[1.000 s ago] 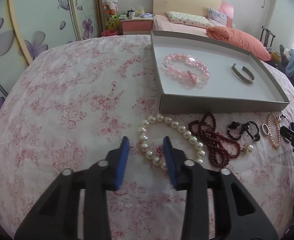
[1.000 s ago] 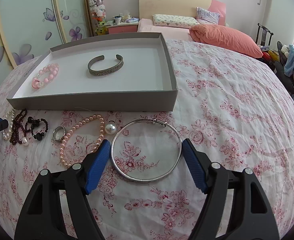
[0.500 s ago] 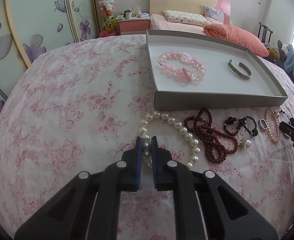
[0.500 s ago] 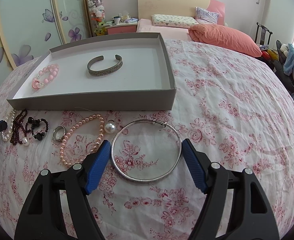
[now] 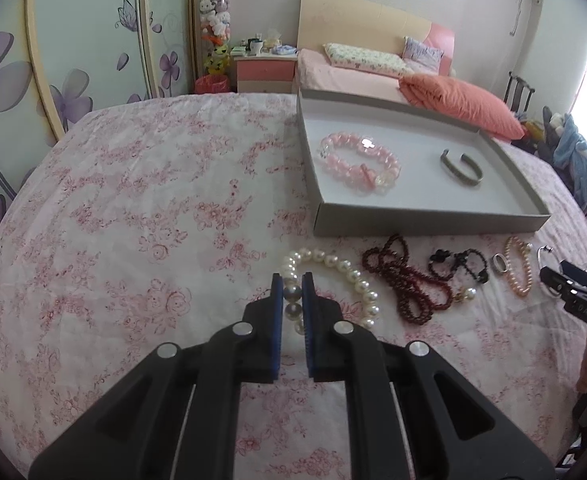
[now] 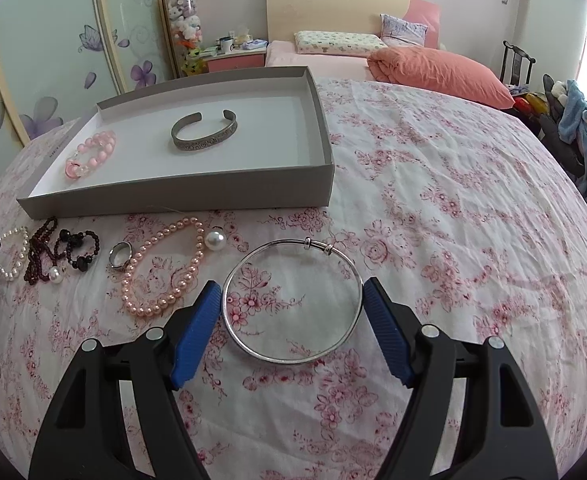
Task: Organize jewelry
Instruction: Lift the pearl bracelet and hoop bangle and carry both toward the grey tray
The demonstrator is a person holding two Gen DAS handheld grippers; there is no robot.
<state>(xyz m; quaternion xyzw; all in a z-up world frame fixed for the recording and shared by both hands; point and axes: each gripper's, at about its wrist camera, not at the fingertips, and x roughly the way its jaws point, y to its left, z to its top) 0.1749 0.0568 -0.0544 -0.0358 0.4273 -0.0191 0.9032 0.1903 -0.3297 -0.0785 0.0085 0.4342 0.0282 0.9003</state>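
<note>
Your left gripper (image 5: 293, 300) is clamped on the pearls (image 5: 333, 264), just beside the red beads (image 5: 405, 284). Your right gripper (image 6: 291, 312) stands wide around the bangle (image 6: 293, 300), pink pearls (image 6: 165, 272) alongside, tray (image 6: 173, 196) beyond.

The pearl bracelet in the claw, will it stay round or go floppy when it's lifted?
Probably floppy: the pearl bracelet is separate beads strung together, so it should droop from the left claw. The smooth round pearls might slip.
</note>
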